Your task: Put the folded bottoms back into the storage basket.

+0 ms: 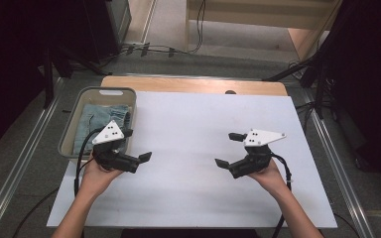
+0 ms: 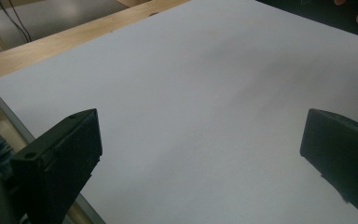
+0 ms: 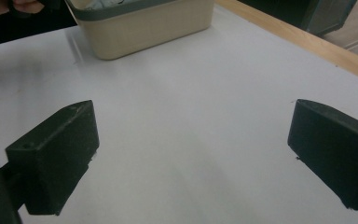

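A beige bin (image 1: 75,115) stands at the table's left edge with a folded blue denim cloth (image 1: 104,116) inside it. My left gripper (image 1: 138,145) is held just right of the bin's near corner, open, with nothing between its jaws. My right gripper (image 1: 228,149) hovers over the right half of the white board, also open and empty. The two grippers point toward each other. In the left gripper view the left gripper (image 2: 198,126) has bare white board between its wide-apart jaws. In the right gripper view the right gripper (image 3: 191,112) faces the bin (image 3: 144,28) farther off.
The white board (image 1: 188,119) covers most of the table, and a strip of bare wood (image 1: 193,85) runs along the far edge. Metal rails (image 1: 25,148) flank the table on both sides. Cables and dark stands sit on the floor beyond the far edge.
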`<control>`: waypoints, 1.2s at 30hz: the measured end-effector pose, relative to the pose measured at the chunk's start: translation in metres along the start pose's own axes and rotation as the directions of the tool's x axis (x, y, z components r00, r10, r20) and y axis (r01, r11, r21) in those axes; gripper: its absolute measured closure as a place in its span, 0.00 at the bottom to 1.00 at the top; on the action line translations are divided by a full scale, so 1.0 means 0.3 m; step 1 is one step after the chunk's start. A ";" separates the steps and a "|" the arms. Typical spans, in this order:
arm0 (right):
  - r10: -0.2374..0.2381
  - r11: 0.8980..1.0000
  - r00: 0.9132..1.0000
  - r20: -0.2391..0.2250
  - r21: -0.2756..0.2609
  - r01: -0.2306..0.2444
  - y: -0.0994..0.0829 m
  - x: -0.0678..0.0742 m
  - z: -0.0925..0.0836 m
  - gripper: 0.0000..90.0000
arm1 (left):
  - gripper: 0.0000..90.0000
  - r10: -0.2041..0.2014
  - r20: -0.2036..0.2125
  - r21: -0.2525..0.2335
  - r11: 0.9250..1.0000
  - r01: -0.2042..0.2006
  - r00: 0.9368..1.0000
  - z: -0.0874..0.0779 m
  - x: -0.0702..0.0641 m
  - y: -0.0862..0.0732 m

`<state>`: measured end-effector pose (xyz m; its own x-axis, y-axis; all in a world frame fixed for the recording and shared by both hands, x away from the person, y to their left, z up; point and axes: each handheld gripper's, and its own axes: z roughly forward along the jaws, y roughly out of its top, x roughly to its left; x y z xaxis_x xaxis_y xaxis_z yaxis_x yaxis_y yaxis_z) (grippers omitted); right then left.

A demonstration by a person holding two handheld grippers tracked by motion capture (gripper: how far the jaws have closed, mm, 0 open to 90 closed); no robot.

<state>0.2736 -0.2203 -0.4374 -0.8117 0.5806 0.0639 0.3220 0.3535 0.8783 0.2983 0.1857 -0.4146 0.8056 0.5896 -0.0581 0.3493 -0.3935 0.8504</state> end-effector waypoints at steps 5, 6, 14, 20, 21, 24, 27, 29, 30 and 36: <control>0.004 1.000 1.000 0.010 0.000 -0.004 -0.022 -0.002 -0.026 0.02 | 0.00 0.017 0.007 -0.007 1.000 -0.016 1.000 -0.002 -0.012 -0.004; 0.007 1.000 1.000 0.012 0.006 -0.007 -0.028 -0.002 -0.031 0.02 | 0.00 0.019 0.008 -0.008 1.000 -0.019 1.000 -0.002 -0.014 -0.006; 0.011 1.000 0.999 0.035 0.021 -0.012 -0.083 -0.003 -0.067 0.02 | 0.00 0.027 0.010 -0.015 1.000 -0.027 1.000 -0.008 -0.023 -0.022; 0.017 0.999 0.998 0.053 0.030 -0.018 -0.112 -0.004 -0.089 0.02 | 0.00 0.023 0.008 -0.013 1.000 -0.023 1.000 -0.004 -0.023 -0.039; 0.019 0.999 0.998 0.055 0.026 -0.021 -0.115 -0.004 -0.091 0.02 | 0.00 0.023 0.008 -0.009 1.000 -0.023 1.000 -0.003 -0.023 -0.041; 0.024 1.000 0.998 0.061 0.019 -0.025 -0.123 -0.005 -0.098 0.02 | 0.00 0.028 0.001 -0.013 1.000 -0.028 1.000 -0.003 -0.023 -0.046; 0.027 0.999 0.997 0.066 0.021 -0.028 -0.134 -0.006 -0.104 0.02 | 0.00 0.032 0.003 -0.013 0.999 -0.032 0.999 -0.006 -0.025 -0.051; 0.024 0.999 0.997 0.070 0.024 -0.026 -0.137 -0.006 -0.106 0.02 | 0.00 0.034 0.004 -0.011 0.999 -0.034 0.999 -0.007 -0.025 -0.053; 0.022 0.999 0.997 0.074 0.024 -0.024 -0.139 -0.007 -0.109 0.02 | 0.00 0.034 0.002 -0.012 0.999 -0.034 0.999 -0.007 -0.026 -0.055; 0.028 1.000 0.996 0.081 0.011 -0.028 -0.146 -0.005 -0.119 0.02 | 0.00 0.037 -0.005 -0.014 0.999 -0.037 0.999 -0.009 -0.024 -0.063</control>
<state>0.2432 -0.2629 -0.4590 -0.7602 0.6478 0.0493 0.3504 0.3449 0.8708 0.2845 0.1907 -0.4287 0.8157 0.5779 -0.0245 0.3128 -0.4051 0.8591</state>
